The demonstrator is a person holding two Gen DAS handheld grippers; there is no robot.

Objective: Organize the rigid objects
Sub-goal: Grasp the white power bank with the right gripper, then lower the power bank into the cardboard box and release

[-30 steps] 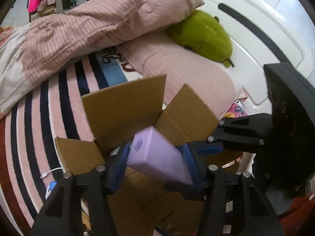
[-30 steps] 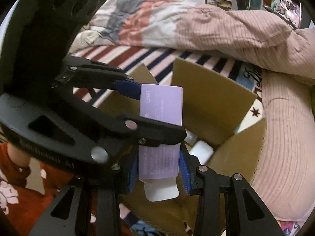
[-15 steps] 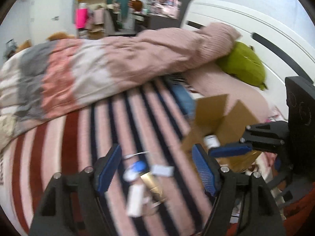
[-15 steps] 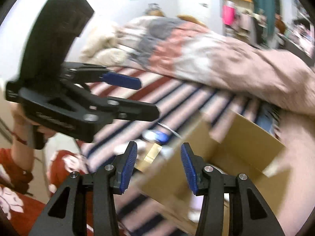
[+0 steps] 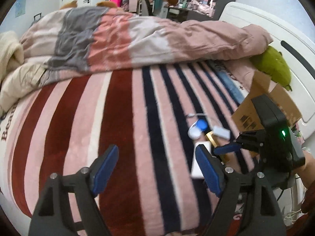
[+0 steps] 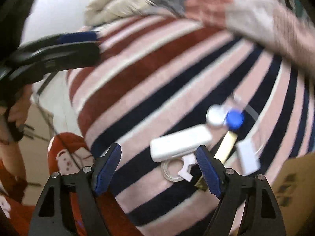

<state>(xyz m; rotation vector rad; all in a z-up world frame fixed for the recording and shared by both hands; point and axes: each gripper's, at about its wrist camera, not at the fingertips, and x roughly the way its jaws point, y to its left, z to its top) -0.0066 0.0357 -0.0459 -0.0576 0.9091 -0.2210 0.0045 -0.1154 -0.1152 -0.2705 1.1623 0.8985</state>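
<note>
While the little heap of rigid things lies on the striped blanket, my right claw hangs just above it with its blue pads spreading wider and nothing pressed between them. The white oblong case sits nearest, its near edge showing in the gap between my right fingertips, closer to the right-hand pad than the left. Just below the case, also inside that gap, lies a clear ring with a white tab. A gold bar runs slantwise behind the right-hand pad, and beyond it are a round white and blue gadget with a thin white cord, and a small white block. The picture here is smeared, so finer detail escapes me. The cardboard box stands at the lower right edge, just beside the heap. My left claw is also opening, empty, over bare blanket; the same heap sits off to its right, the white case partly hidden behind its right pad. Further out, a pink and grey duvet is bunched along the bed, and a green plush toy rests by the white headboard.
</note>
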